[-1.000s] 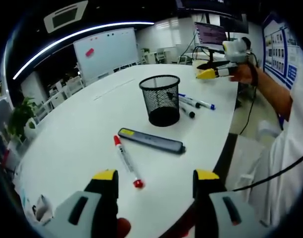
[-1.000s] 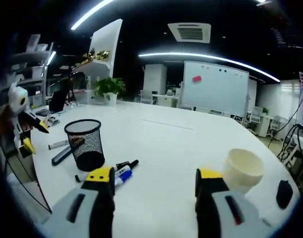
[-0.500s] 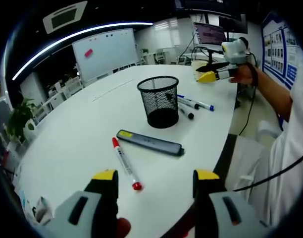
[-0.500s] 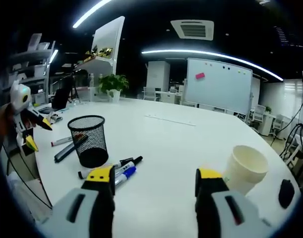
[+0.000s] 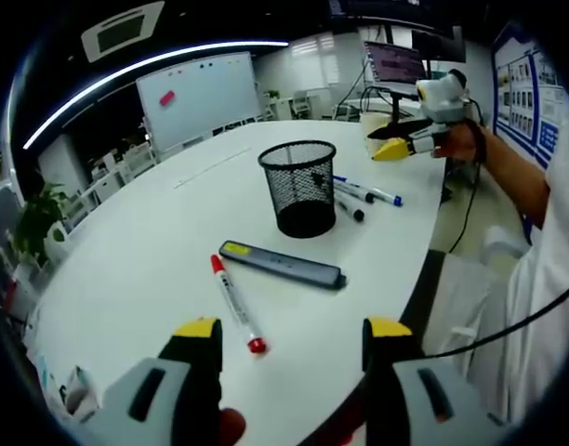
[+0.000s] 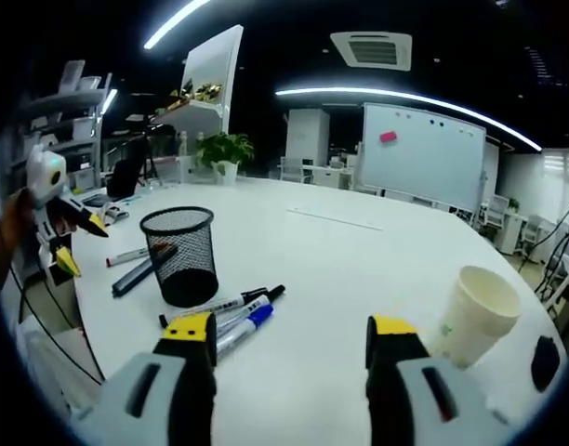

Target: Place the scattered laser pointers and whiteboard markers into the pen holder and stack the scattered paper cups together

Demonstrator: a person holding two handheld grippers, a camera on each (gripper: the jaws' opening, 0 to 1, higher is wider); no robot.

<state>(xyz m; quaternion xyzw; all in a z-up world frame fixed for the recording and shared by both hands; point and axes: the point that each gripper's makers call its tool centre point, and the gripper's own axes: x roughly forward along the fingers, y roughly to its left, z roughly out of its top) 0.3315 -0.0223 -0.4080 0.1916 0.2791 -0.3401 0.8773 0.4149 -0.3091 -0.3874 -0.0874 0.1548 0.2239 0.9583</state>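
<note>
Left tool [image 5: 292, 333]: jaws apart, empty, above red marker [image 5: 235, 304].
Right tool [image 6: 292, 333]: jaws apart, empty, near paper cup [image 6: 474, 314].
Mesh pen holder [image 5: 298, 188]: upright on table [image 5: 136, 260].

You get even light from the long ceiling strip lights [image 6: 405, 97], which flare to white. The white table [image 5: 154, 242] looks bright with soft, faint shadows. Expect strong fisheye bending at the edges, and slightly soft distant background.

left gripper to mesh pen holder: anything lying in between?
Yes, in the left gripper view: a red-capped marker and a dark laser pointer lie between the left gripper and the pen holder.
</note>
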